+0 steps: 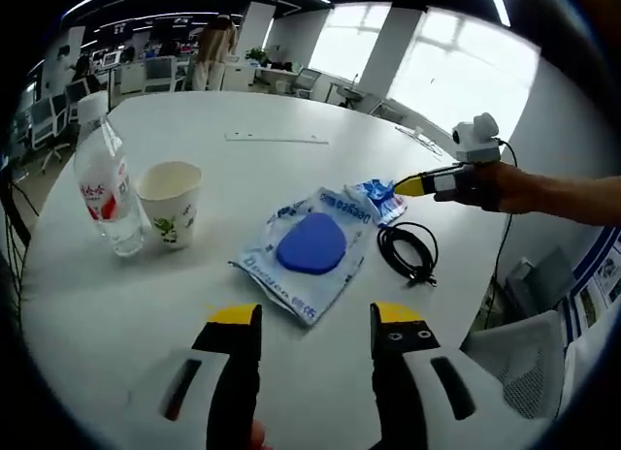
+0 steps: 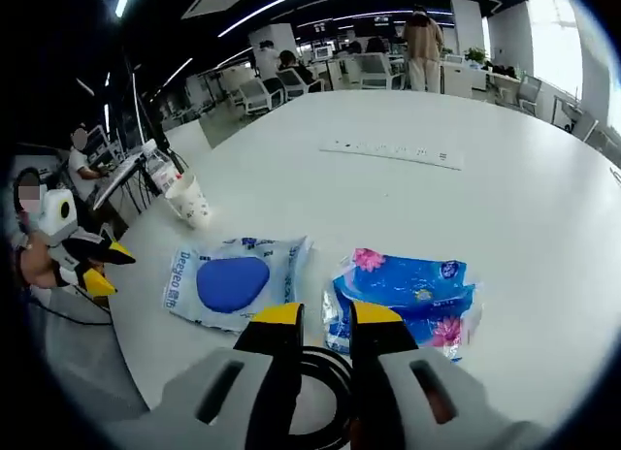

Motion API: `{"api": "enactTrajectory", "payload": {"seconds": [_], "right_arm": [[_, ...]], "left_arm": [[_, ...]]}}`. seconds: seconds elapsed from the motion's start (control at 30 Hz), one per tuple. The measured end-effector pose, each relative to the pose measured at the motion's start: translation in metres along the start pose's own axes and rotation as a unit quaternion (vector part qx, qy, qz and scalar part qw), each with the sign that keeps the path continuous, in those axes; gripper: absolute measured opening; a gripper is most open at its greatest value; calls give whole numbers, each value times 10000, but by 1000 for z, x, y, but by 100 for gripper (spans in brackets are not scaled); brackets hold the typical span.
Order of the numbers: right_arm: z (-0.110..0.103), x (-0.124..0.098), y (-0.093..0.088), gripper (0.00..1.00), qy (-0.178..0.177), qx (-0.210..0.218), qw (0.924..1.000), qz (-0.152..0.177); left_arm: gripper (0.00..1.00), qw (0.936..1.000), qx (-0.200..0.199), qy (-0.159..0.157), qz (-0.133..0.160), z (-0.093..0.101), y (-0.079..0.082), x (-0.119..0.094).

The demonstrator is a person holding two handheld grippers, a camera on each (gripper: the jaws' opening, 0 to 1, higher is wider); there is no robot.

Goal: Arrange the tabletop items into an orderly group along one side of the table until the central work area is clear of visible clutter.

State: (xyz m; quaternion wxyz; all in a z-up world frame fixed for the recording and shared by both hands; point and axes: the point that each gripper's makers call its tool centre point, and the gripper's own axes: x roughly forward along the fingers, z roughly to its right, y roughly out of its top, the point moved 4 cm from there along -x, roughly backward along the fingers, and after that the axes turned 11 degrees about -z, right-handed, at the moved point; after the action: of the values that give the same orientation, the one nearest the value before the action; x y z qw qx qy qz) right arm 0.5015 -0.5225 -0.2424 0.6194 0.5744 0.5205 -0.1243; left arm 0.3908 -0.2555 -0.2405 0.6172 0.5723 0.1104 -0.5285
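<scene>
Tabletop items: one bottle [image 1: 105, 190], one cup [image 1: 170, 204], two packets, one cable [image 1: 409, 250]; both jaws apart, holding nothing.

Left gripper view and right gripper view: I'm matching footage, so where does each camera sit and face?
Left gripper view: rides on the left gripper, facing across the white table at the water bottle, paper cup, wipes pack and black cable; right gripper and hand enter.
Right gripper view: on the right gripper, over the cable and tissue pack; left gripper enters.
Shared: table, wipes pack, cup, cable.
</scene>
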Motion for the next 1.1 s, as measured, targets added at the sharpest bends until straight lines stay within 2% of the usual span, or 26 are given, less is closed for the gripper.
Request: {"api": "enactTrajectory", "payload": {"seconds": [0.23, 0.5, 0.67, 0.8, 1.1], "right_arm": [[-8, 5, 6, 17, 92, -267, 9996, -77], [-15, 19, 10, 19, 220, -438, 9986, -211], [-21, 31, 6, 19, 290, -588, 9971, -390], [-22, 39, 1, 19, 368, -530, 9968, -482], [-23, 48, -2, 19, 371, -632, 9955, -603]], "left_arm": [[44, 9998, -202, -36, 31, -6, -1, 5], [44, 9997, -245, -24, -73, -10, -4, 17], [43, 9995, -278, -47, -143, -10, -4, 26], [43, 9993, -323, -64, -163, -10, -2, 35], [41, 9986, -415, -51, -327, -13, -8, 51]]}}
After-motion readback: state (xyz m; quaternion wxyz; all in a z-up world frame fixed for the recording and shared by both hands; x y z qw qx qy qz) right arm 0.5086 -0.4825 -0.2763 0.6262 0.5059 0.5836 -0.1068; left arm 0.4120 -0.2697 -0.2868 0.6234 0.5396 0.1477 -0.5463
